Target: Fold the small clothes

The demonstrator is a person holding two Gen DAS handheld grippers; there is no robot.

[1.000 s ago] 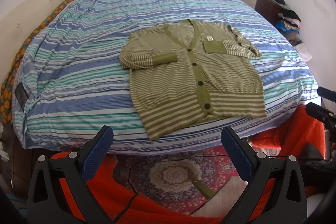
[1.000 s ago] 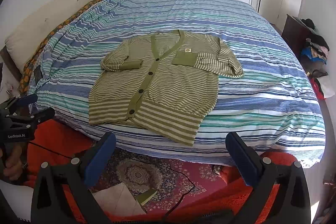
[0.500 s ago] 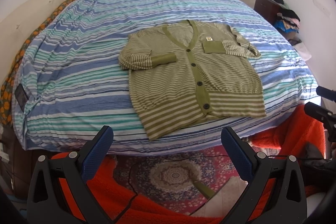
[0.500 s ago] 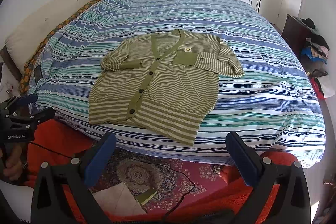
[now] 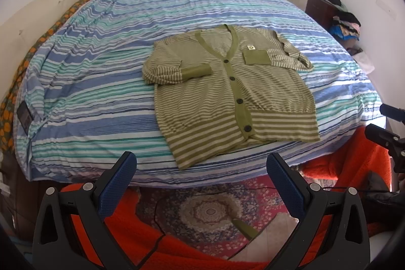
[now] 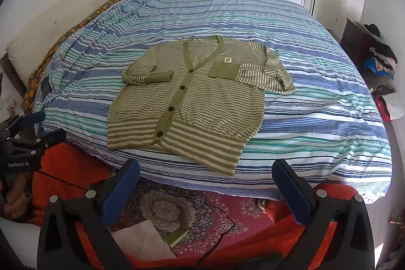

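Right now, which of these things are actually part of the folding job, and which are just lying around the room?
Part of the job:
striped cardigan
left gripper
right gripper
bed

Just lying about:
patterned rug
pile of clothes
green booklet

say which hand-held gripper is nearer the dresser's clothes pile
Right: the right hand-held gripper is on the side of the clothes pile, the left hand-held gripper farther left.
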